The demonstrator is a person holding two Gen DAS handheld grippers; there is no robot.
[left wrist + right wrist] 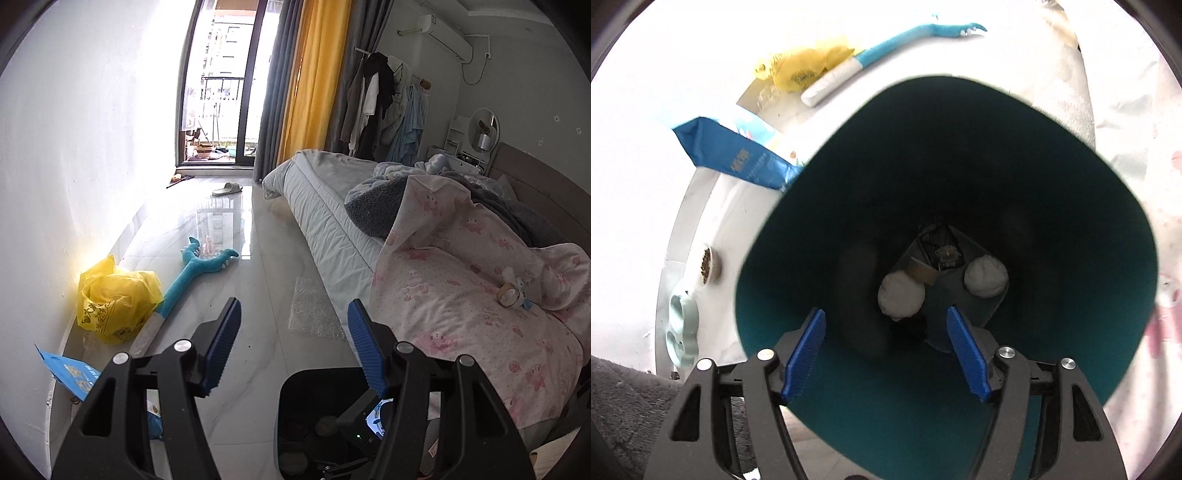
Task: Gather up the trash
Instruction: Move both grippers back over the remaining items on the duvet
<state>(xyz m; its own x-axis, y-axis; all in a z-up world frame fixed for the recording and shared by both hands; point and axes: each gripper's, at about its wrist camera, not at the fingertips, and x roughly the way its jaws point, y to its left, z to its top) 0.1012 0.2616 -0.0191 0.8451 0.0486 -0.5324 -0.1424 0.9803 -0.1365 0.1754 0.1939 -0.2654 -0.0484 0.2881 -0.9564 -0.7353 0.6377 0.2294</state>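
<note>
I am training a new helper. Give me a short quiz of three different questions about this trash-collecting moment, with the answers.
1. True or false: the right hand-held gripper grips a paper ball.
2. What lies at the bottom of the trash bin? A) two pale crumpled balls B) a slipper C) a yellow bag
3. Fill in: the yellow plastic bag lies on the floor beside the ____ plush toy.

Key: 1 false, it hangs open above the bin; 2 A; 3 blue.
</note>
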